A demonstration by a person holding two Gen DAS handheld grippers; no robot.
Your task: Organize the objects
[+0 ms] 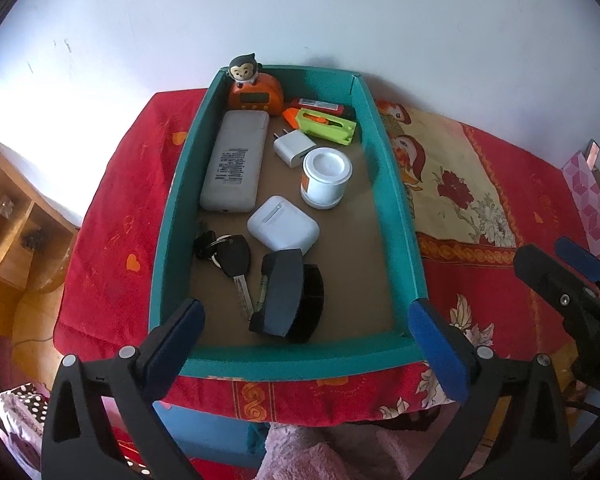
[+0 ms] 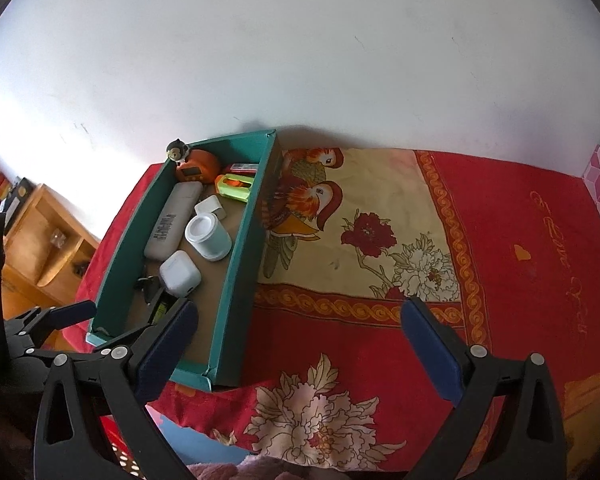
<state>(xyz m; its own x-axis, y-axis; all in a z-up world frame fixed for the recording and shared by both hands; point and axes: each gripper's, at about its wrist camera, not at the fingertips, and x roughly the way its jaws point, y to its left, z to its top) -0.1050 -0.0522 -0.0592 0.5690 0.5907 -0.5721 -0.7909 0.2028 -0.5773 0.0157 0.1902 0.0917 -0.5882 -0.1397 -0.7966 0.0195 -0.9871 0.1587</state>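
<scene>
A teal box (image 1: 300, 360) stands on the red cloth and holds a monkey clock (image 1: 256, 96), a white power bank (image 1: 236, 164), a charger (image 1: 294, 148), a white jar (image 1: 326, 178), an earbud case (image 1: 282, 228), a car key (image 1: 236, 256), a black case (image 1: 284, 292) and a green holder (image 1: 326, 126). My left gripper (image 1: 305, 312) hangs open over the box's near end, its pads touching nothing. To the right of the box (image 2: 240, 280), my right gripper (image 2: 300, 308) is wide open above the cloth and holds nothing.
A red flowered cloth (image 2: 420, 240) covers the surface up to a white wall. A wooden shelf (image 1: 16, 220) stands at the left, and a pink patterned box (image 1: 588, 200) at the far right. Pink fluffy fabric (image 1: 320, 452) lies below the near edge.
</scene>
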